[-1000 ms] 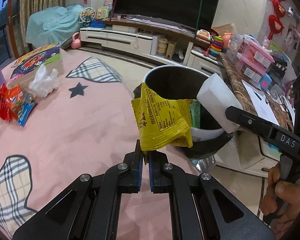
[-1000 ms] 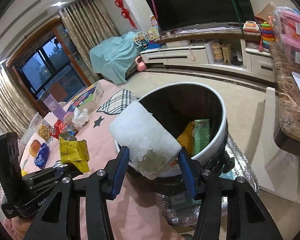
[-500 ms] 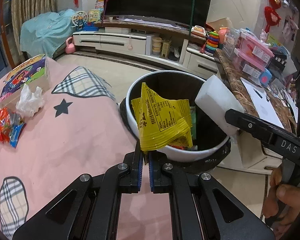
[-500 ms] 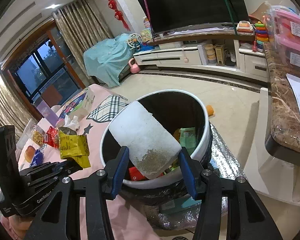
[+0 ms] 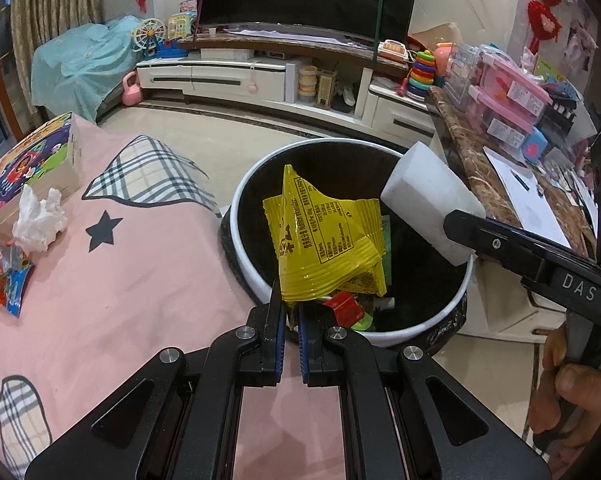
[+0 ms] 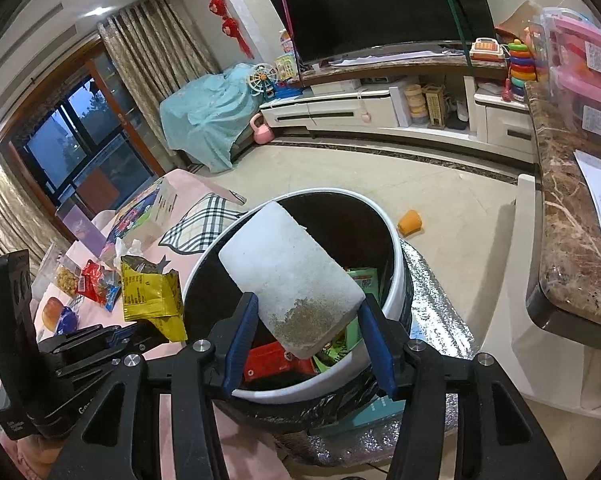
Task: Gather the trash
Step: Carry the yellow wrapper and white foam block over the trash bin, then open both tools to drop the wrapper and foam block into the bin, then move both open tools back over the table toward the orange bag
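Left gripper (image 5: 290, 320) clenching the lower corner of a yellow snack wrapper (image 5: 324, 248), holding it upright over the near rim of the trash bin (image 5: 256, 280). Right gripper (image 6: 308, 332) grasping a white foam block (image 6: 288, 280) across its speckled lower end, pads pressing both sides, block tilting up and left above the bin opening. Both items hanging over the bin, neither resting inside it.

Lying already in the bin: a red packet (image 6: 276, 362) and green wrappers (image 6: 364, 280). Black liner (image 6: 340, 404) folding over the bin's outer wall; silver foil sheet (image 6: 432, 384) spreading beneath it on the floor.

Waiting on the pink tablecloth (image 5: 120, 300), well apart from the bin: a crumpled white tissue (image 5: 38, 220), red and blue snack packets (image 5: 0, 276), a picture-book box (image 5: 40, 160). Farther along in the right wrist view, a bread roll (image 6: 52, 316) and a blue packet (image 6: 66, 318).

Standing just beside the bin on the right: a marble-topped counter (image 6: 564, 248) bearing papers and pink storage boxes (image 5: 512, 104). Orange cup (image 6: 410, 222) lying on the floor beyond the bin. Person's hand (image 5: 568, 392) gripping the right tool's handle.
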Motion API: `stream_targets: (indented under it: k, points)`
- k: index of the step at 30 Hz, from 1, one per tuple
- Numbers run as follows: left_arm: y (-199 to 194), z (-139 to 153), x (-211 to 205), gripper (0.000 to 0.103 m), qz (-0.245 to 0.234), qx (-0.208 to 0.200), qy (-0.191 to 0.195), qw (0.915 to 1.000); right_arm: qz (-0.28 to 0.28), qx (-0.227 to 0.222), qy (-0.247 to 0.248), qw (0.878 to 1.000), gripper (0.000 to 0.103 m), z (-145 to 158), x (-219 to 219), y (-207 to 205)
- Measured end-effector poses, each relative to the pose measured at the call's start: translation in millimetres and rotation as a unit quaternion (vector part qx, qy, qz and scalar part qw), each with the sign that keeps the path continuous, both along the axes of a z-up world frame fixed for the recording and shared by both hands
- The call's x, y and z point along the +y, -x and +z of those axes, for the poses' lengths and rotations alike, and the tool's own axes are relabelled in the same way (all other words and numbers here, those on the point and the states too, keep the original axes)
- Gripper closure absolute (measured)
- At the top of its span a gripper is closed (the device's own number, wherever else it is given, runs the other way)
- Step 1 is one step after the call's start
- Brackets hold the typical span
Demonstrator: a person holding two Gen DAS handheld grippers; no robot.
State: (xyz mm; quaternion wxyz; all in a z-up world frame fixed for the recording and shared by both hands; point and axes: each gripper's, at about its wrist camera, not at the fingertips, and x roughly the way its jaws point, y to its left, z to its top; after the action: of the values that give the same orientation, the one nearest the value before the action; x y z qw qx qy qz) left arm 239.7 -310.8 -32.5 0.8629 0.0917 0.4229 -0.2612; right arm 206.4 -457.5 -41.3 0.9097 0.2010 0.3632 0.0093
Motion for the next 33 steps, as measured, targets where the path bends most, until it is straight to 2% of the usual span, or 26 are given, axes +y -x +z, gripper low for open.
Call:
stream_targets:
  k: [8,10,11,13,15,16,18,24,33]
  points:
    - [-8,-2,-8,0.098,-0.003,0.003,-0.009,0.9999,0.0,0.006,0.0,1.0,0.049,-2,-5,-8]
    - [-10,-1,-9,0.095,-0.003,0.002,-0.011,0.9999,0.001,0.008,0.002,1.0,0.048,-1,-6,-11]
    - [-10,-1,-9,0.088,-0.003,0.003,-0.011,0.9999,0.001,0.008,0.002,1.0,0.047,-1,-7,-11]
    - [-10,0,-9,0.069,-0.001,0.002,-0.011,0.9999,0.001,0.008,0.003,1.0,0.045,0,-7,-13]
    - [-10,1,-8,0.056,0.001,-0.002,-0.009,1.0,-0.001,0.009,0.001,1.0,0.044,0,-8,-14]
    - [-9,1,-8,0.052,0.003,-0.004,-0.009,0.9999,-0.002,0.009,0.0,1.0,0.043,0,-9,-14]
    - [-8,1,-6,0.052,0.004,-0.005,-0.009,0.9999,-0.004,0.009,-0.001,1.0,0.037,1,-9,-14]
    - [-5,-1,7,0.051,0.019,0.0,-0.002,0.9998,-0.01,0.007,-0.007,1.0,0.033,1,-7,-12]
    - [5,-14,62,0.047,0.074,0.012,0.017,0.9971,-0.001,-0.002,-0.007,1.0,0.022,4,15,-6]
